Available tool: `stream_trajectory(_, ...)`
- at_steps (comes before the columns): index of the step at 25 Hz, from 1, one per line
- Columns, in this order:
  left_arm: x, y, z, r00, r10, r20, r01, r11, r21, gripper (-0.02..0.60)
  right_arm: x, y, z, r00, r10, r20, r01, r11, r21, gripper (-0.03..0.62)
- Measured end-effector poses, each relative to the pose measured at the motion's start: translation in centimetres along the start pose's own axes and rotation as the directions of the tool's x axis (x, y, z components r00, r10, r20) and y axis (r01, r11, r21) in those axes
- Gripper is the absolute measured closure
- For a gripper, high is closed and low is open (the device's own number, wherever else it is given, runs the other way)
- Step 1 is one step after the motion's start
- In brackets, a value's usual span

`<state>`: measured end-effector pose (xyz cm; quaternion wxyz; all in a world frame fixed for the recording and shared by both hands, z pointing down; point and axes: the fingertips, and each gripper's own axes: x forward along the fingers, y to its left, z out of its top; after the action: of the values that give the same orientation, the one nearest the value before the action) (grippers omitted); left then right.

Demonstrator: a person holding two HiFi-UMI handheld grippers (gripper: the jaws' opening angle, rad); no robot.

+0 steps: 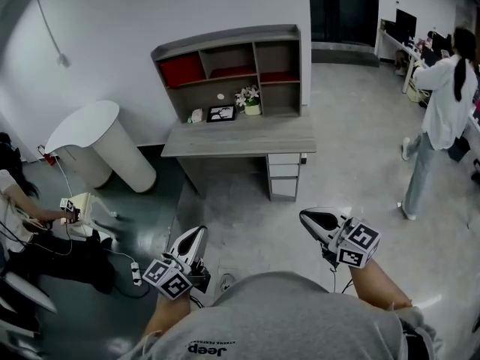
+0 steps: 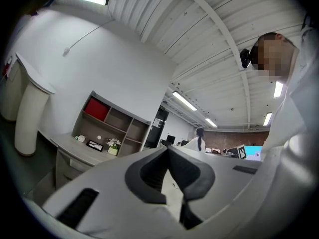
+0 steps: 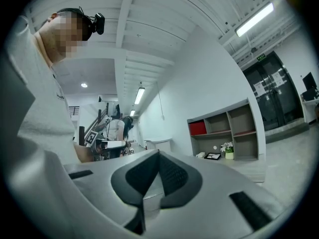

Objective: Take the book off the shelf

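Note:
A grey desk (image 1: 240,137) with a shelf unit (image 1: 229,66) stands against the far wall. A red book block (image 1: 182,70) fills the top-left compartment, and flat red items (image 1: 232,71) lie in the compartments to its right. My left gripper (image 1: 199,232) and right gripper (image 1: 304,215) hover low over the floor, well short of the desk, both shut and empty. In the left gripper view the shut gripper (image 2: 167,151) points toward the shelf (image 2: 112,126) and red book (image 2: 96,109). The right gripper (image 3: 159,156) also faces the shelf (image 3: 227,131) and red book (image 3: 198,128).
On the desk sit a flower pot (image 1: 250,100) and a picture frame (image 1: 221,113); drawers (image 1: 283,177) hang under its right side. A white rounded counter (image 1: 94,137) stands at left, near a seated person (image 1: 30,231). Another person (image 1: 442,118) stands at right. A power strip (image 1: 136,274) lies on the floor.

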<state>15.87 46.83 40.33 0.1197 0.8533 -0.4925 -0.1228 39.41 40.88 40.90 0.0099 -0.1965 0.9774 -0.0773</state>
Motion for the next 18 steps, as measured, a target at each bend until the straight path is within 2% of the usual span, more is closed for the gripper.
stream_trajectory(5,1.5,0.9,0.3,1.000,-0.029,-0.009,0.029,1.000,-0.006,0.569,0.8,-1.0,0.2,1.000,-0.019,-0.013,0.019,1.000,-0.002,0.595)
stream_trajectory(10,2.7,3.9,0.3,0.998,-0.060,-0.012,0.059,0.998,-0.024,0.569,2.9,-2.4,0.2,0.998,-0.057,-0.026,0.056,0.998,-0.016,0.595)
stream_trajectory(14,3.7,8.2,0.8,0.996,-0.090,-0.002,0.090,0.995,-0.036,0.569,6.7,-3.7,-0.1,0.995,-0.087,-0.042,0.086,0.996,-0.031,0.595)
stream_trajectory(18,4.3,14.2,2.9,0.995,-0.104,0.003,0.104,0.994,-0.041,0.569,12.7,-4.7,0.9,0.994,-0.106,-0.041,0.104,0.994,-0.044,0.595)
